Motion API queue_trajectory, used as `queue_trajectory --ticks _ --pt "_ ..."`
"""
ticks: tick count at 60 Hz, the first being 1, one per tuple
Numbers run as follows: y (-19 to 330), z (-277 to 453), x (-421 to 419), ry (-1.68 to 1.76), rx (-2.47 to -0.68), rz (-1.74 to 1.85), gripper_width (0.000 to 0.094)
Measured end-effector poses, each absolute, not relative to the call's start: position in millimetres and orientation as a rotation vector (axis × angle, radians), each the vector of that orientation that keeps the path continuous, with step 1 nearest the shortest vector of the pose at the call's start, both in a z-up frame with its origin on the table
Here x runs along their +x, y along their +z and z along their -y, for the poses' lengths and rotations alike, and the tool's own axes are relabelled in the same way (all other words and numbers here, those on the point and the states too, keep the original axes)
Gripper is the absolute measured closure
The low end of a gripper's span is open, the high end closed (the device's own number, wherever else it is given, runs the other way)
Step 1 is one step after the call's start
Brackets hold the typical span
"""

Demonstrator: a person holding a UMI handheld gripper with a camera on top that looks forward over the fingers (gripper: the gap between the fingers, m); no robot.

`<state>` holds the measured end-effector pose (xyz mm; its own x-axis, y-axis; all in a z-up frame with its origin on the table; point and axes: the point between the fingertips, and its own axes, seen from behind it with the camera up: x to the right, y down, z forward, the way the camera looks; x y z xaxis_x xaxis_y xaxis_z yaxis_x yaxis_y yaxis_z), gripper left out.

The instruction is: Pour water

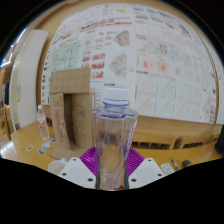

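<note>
A small bottle (42, 124) stands on the table (160, 160) at the far left, beside stacked cardboard boxes (68, 108). Printed sheets (150, 55) cover the wall beyond. Nothing stands ahead of the water bottle (113, 140), which is upright, clear, white-capped, and rises between the fingers. The gripper (112, 172) points level toward the wall; both pink pads (133, 160) press on the water bottle's lower sides, clamping it.
</note>
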<state>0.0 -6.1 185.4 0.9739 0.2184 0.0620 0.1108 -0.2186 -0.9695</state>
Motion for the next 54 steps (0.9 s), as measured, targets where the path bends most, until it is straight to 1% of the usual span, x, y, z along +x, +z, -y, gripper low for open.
queue_trajectory --ticks 10,14,15,17,18,23,29,31,32,37,39,40,43,54 --pt "118 -3 1 0.115 -1.865 0.233 0.0625" --pt "87 2 6 0.127 -1.929 0.213 0.0624" --pt "98 -1 5 0.142 -1.868 0.202 0.062" --pt "92 2 5 0.132 -1.867 0.21 0.0617" --pt "95 1 4 0.138 -1.844 0.214 0.0588" --pt "95 3 5 0.118 -1.843 0.212 0.0558" --pt "92 -1 6 0.118 -1.871 0.186 0.0434" --pt "90 -2 6 0.12 -1.894 0.172 0.0414" --pt "88 0 8 0.12 -1.913 0.165 0.0379" --pt "82 12 13 0.12 -1.988 0.125 0.0073" --pt "82 19 15 0.11 -2.005 0.109 0.0115" --pt "85 23 19 0.102 -2.013 0.105 0.0117" --pt "92 38 22 0.077 -2.025 0.102 0.0077" --pt "120 129 9 0.047 -2.062 0.095 0.0086"
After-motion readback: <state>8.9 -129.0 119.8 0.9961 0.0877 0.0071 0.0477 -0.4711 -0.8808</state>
